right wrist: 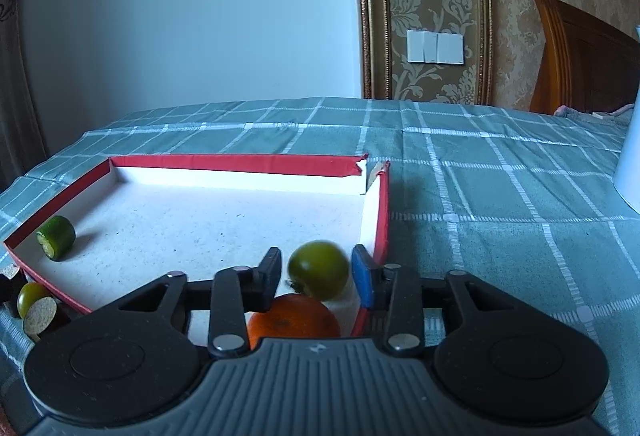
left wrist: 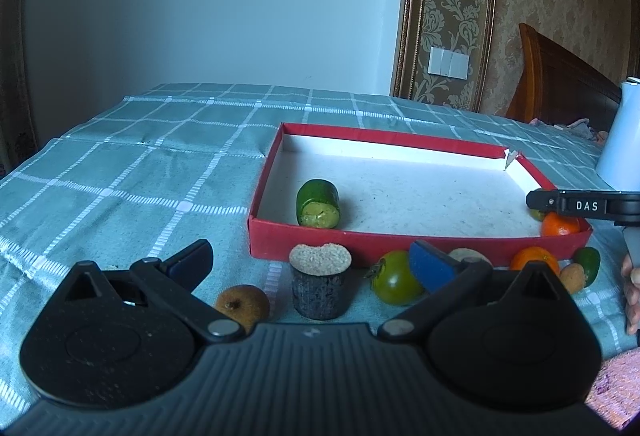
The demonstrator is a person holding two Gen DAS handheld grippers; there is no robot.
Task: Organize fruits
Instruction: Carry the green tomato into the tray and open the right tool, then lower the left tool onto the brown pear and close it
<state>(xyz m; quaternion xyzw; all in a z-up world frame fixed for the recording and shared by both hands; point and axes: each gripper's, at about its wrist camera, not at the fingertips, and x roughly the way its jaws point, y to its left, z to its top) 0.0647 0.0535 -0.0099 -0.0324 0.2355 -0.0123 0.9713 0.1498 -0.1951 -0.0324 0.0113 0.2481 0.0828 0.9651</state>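
1. Right gripper [right wrist: 316,274] sits over the near right corner of the red box [right wrist: 240,159]. A green tomato [right wrist: 319,269] is between its fingers; it looks blurred, touching the blue pad only, so can't tell if it's gripped or dropping.
2. An orange [right wrist: 294,318] is already in that corner, cucumber chunk [left wrist: 318,204] near left.
3. Left gripper [left wrist: 312,260] is wide open and empty, hovering over fruit lined up outside the near wall, probably picking next.

A green tomato [right wrist: 319,269], slightly blurred, above an orange [right wrist: 294,320] in the red tray's [right wrist: 248,159] near right corner; a cut cucumber piece [right wrist: 56,237] lies on its side at the tray's left
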